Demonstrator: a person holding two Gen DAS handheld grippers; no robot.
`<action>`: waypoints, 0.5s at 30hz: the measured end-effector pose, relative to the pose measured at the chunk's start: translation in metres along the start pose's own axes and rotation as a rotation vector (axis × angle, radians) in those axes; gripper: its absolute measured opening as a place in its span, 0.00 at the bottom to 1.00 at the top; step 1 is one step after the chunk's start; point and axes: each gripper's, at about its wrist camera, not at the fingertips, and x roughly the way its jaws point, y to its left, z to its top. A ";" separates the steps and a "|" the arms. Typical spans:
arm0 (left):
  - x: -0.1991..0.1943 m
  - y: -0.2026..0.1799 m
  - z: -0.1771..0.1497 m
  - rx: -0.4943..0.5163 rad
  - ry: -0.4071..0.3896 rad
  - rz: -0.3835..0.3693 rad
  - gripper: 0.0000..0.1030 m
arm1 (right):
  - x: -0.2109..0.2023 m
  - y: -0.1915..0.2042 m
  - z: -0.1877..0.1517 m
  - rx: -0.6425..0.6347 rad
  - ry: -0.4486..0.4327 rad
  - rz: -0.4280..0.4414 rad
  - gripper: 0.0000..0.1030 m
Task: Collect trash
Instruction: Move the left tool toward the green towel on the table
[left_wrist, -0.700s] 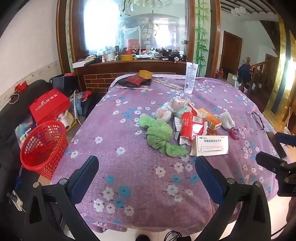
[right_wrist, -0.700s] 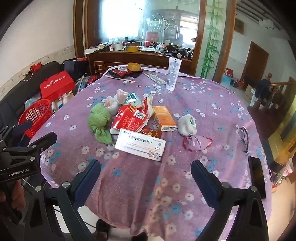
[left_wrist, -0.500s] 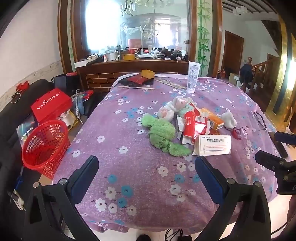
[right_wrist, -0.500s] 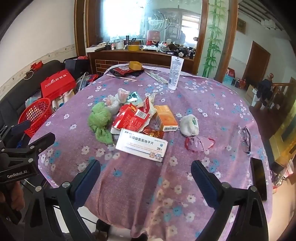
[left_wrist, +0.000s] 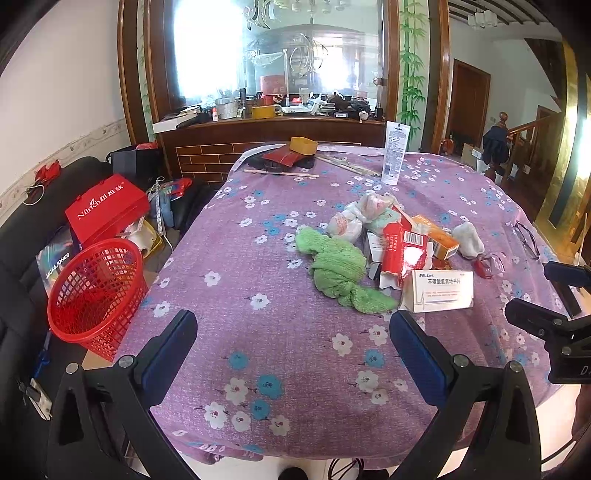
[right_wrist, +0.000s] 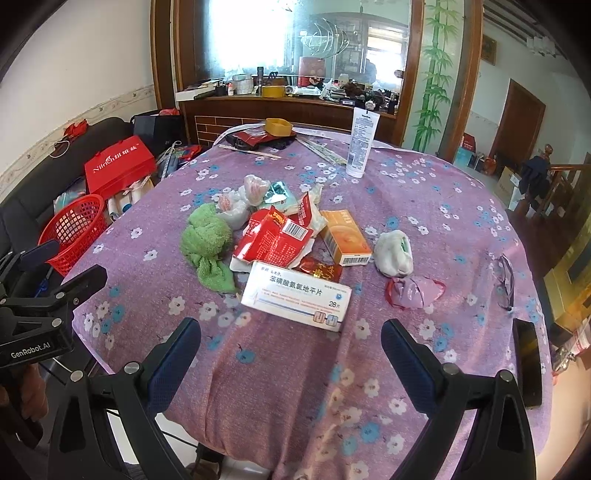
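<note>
**Both grippers hover wide at the table's near edge, trash heaped mid-table**

The left gripper (left_wrist: 291, 343) hangs level over the near edge of the table (left_wrist: 236, 280), fingers spread wide with nothing between them, pointed across the flowered purple cloth. The right gripper (right_wrist: 290, 341) sits just beside it at the same edge, also gaping wide and empty, aimed straight at the heap; each tool shows in the other's view, well apart.

The trash is bunched around the middle of the table. Nearest the right gripper lies a white pill box (right_wrist: 295, 293) with blue print, flat and slightly skewed. Touching its far side is a torn red wrapper (right_wrist: 275, 238) with a barcode, crumpled open. To the left of that, a knotted green cloth (right_wrist: 207, 243); to the right, an orange carton (right_wrist: 345, 236) lying flat, then a balled white wad (right_wrist: 393, 253) and a pinkish plastic scrap (right_wrist: 415, 291) nearer the right edge. Crumpled white bags (right_wrist: 255, 188) sit on the far side of the heap.

Off the table's left edge stands a red mesh basket (left_wrist: 94, 291), tilted, mouth open.
</note>
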 end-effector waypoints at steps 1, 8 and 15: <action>0.000 0.001 0.000 -0.001 -0.001 -0.001 1.00 | 0.001 0.001 0.001 -0.002 0.005 -0.002 0.97; 0.002 0.006 0.002 -0.006 0.002 0.001 1.00 | 0.006 0.004 0.004 -0.017 0.012 -0.008 0.97; 0.002 0.007 0.001 -0.004 0.003 0.000 1.00 | 0.013 0.004 0.004 -0.021 0.037 -0.009 0.96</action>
